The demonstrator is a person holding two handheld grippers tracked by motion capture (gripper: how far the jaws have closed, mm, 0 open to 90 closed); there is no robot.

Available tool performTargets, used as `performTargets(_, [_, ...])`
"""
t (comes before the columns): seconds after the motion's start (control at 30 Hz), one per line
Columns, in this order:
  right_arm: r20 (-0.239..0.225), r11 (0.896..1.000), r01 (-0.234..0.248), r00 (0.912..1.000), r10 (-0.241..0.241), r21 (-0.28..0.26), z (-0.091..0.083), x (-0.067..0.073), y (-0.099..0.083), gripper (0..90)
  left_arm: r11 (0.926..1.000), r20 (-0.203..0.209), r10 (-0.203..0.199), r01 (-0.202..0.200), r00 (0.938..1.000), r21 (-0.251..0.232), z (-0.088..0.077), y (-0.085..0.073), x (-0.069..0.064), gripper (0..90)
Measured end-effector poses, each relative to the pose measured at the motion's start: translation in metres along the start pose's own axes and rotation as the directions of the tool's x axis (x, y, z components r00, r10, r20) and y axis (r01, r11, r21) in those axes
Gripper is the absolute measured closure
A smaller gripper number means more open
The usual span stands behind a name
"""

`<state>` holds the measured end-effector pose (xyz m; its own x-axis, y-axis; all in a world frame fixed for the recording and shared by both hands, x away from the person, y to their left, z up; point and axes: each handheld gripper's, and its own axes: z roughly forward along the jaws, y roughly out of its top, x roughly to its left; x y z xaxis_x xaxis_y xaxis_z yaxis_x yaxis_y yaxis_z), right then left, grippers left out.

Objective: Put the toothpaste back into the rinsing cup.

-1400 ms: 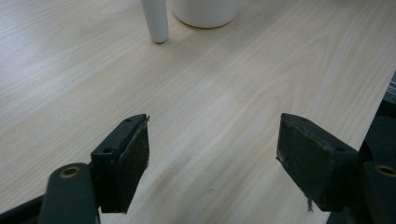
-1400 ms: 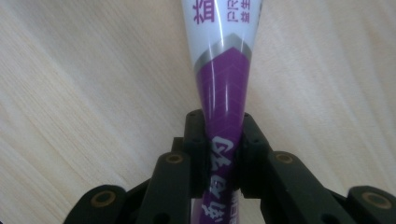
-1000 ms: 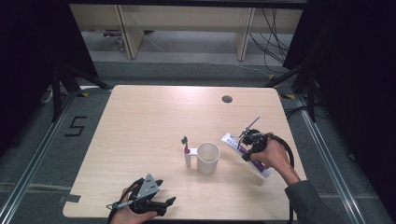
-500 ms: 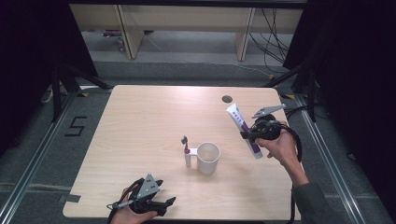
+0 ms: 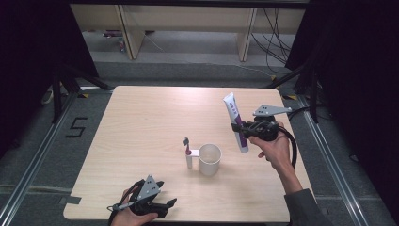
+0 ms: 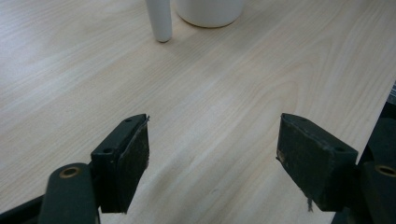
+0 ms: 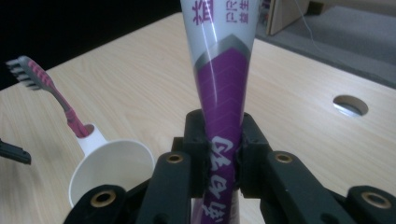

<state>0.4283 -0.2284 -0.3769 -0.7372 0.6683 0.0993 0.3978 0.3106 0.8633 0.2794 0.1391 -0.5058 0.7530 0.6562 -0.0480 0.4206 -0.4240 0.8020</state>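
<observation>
A white and purple toothpaste tube (image 5: pixel 235 121) stands nearly upright in the air to the right of a white cup (image 5: pixel 209 159), with my right gripper (image 5: pixel 241 129) shut on its lower part. The right gripper view has the tube (image 7: pixel 223 88) pinched between the two black jaws, the cup (image 7: pixel 114 169) low on the left. A toothbrush (image 5: pixel 187 146) with a pink handle stands in the cup's hollow white handle (image 5: pixel 189 158); its bristles (image 7: pixel 21 71) point left. My left gripper (image 5: pixel 162 207) lies open at the table's near edge, nothing between its pads (image 6: pixel 135 156).
The light wooden table (image 5: pixel 141 122) has a round cable hole (image 7: pixel 350 105) near its far right. Dark floor with metal rails surrounds it, and shelving and cables lie beyond the far edge. The cup's base (image 6: pixel 208 11) and handle foot (image 6: pixel 159 21) stand ahead of the left gripper.
My right gripper has lifted the toothpaste tube off the table beside the cup and swung it upright, rising up and to the right. The left gripper has stayed put.
</observation>
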Motion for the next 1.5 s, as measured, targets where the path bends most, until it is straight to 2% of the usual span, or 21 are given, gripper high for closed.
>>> performTargets(0.07, [-0.011,1.0,-0.001,0.9999,0.0,-0.031,0.002,0.005,0.0,77.5,0.9994,-0.006,0.024,-0.024,0.9997,0.023,-0.002,0.0,0.001,24.8])
performTargets(0.1, [-0.026,0.999,-0.008,0.9996,0.007,-0.039,0.004,0.008,0.001,77.6,0.9999,0.001,0.002,-0.002,1.0,0.01,-0.001,0.0,-0.001,24.8])
performTargets(0.13, [-0.022,0.998,0.007,0.9997,-0.008,-0.058,0.005,0.01,0.002,77.6,0.9991,-0.01,0.028,-0.028,0.9996,0.033,-0.003,0.0,0.002,24.8])
performTargets(0.27, [-0.086,0.994,-0.008,0.9963,-0.001,-0.109,0.01,0.02,0.005,77.5,0.9999,-0.004,0.013,-0.013,0.9999,0.011,-0.002,0.0,0.0,24.8])
performTargets(0.3, [-0.083,0.994,-0.01,0.9966,0.0,-0.113,0.011,0.022,0.006,77.5,0.9993,-0.011,0.027,-0.026,0.9996,0.026,-0.003,0.001,0.001,24.8])
performTargets(0.33, [-0.086,0.993,-0.026,0.9962,0.016,-0.119,0.012,0.026,0.006,77.5,1.0,-0.004,-0.001,0.001,1.0,0.003,-0.002,0.0,0.0,24.8])
performTargets(0.37, [-0.079,0.992,0.002,0.9968,-0.012,-0.126,0.014,0.026,0.007,77.5,1.0,-0.007,-0.002,0.002,1.0,0.002,-0.001,0.0,0.0,24.8])
performTargets(0.4, [-0.089,0.991,-0.005,0.996,-0.007,-0.135,0.017,0.028,0.007,77.5,0.9997,-0.011,0.017,-0.017,0.9998,0.018,-0.003,0.0,0.0,24.8])
performTargets(0.47, [-0.11,0.99,-0.02,0.9939,0.004,-0.141,0.022,0.032,0.006,77.5,0.9998,-0.001,0.018,-0.018,0.9998,0.011,-0.003,0.0,0.001,24.8])
performTargets(0.5, [-0.115,0.99,-0.016,0.9934,0.0,-0.139,0.023,0.033,0.006,77.5,1.0,0.0,-0.004,0.005,1.0,-0.008,-0.001,0.0,0.0,24.8])
performTargets(0.53, [-0.103,0.989,-0.004,0.9946,-0.012,-0.147,0.025,0.033,0.006,77.5,1.0,-0.002,0.008,-0.008,1.0,0.003,-0.002,0.001,0.001,24.8])
performTargets(0.63, [-0.121,0.989,-0.011,0.9927,-0.007,-0.149,0.03,0.037,0.005,77.5,0.9993,-0.014,0.031,-0.031,0.9994,0.022,-0.003,0.0,0.002,24.8])
performTargets(0.67, [-0.126,0.989,-0.026,0.992,0.007,-0.143,0.032,0.04,0.005,77.5,0.9999,-0.003,0.007,-0.007,1.0,0.01,-0.002,0.001,0.0,24.8])
performTargets(0.83, [-0.15,0.989,-0.017,0.9887,-0.005,-0.148,0.04,0.045,0.003,77.5,0.9999,-0.004,0.009,-0.009,1.0,0.007,-0.002,0.001,0.0,24.8])
performTargets(0.87, [-0.148,0.989,-0.014,0.989,-0.008,-0.146,0.041,0.047,0.003,77.5,0.9991,-0.011,0.032,-0.032,0.9994,0.029,-0.003,0.001,0.002,24.8])
performTargets(0.93, [-0.152,0.99,-0.023,0.9884,0.002,-0.136,0.044,0.049,0.002,77.5,0.9997,-0.002,0.022,-0.022,0.9998,0.014,-0.003,0.001,0.001,24.8])
performTargets(1.03, [-0.155,0.991,0.002,0.9877,-0.024,-0.136,0.05,0.051,-0.001,77.5,1.0,-0.003,0.007,-0.007,1.0,0.006,-0.002,0.001,0.0,24.8])
performTargets(1.07, [-0.16,0.992,-0.018,0.987,-0.002,-0.125,0.051,0.052,-0.004,77.5,0.9999,-0.006,0.011,-0.011,0.9999,0.009,-0.002,0.001,0.0,24.8])
performTargets(1.13, [-0.161,0.992,0.004,0.9866,-0.024,-0.123,0.055,0.051,-0.006,77.5,0.9997,-0.004,0.022,-0.022,0.9998,0.012,-0.003,0.0,0.0,24.8])
performTargets(1.37, [-0.163,0.997,-0.008,0.9867,-0.004,-0.078,0.062,0.053,-0.018,77.4,0.9997,-0.003,0.021,-0.021,0.9998,0.014,-0.002,0.001,0.0,24.8])
performTargets(1.5, [-0.176,0.997,0.01,0.9842,-0.023,-0.075,0.067,0.051,-0.025,77.4,0.9995,0.004,0.024,-0.024,0.9997,0.019,-0.002,0.0,0.0,24.8])
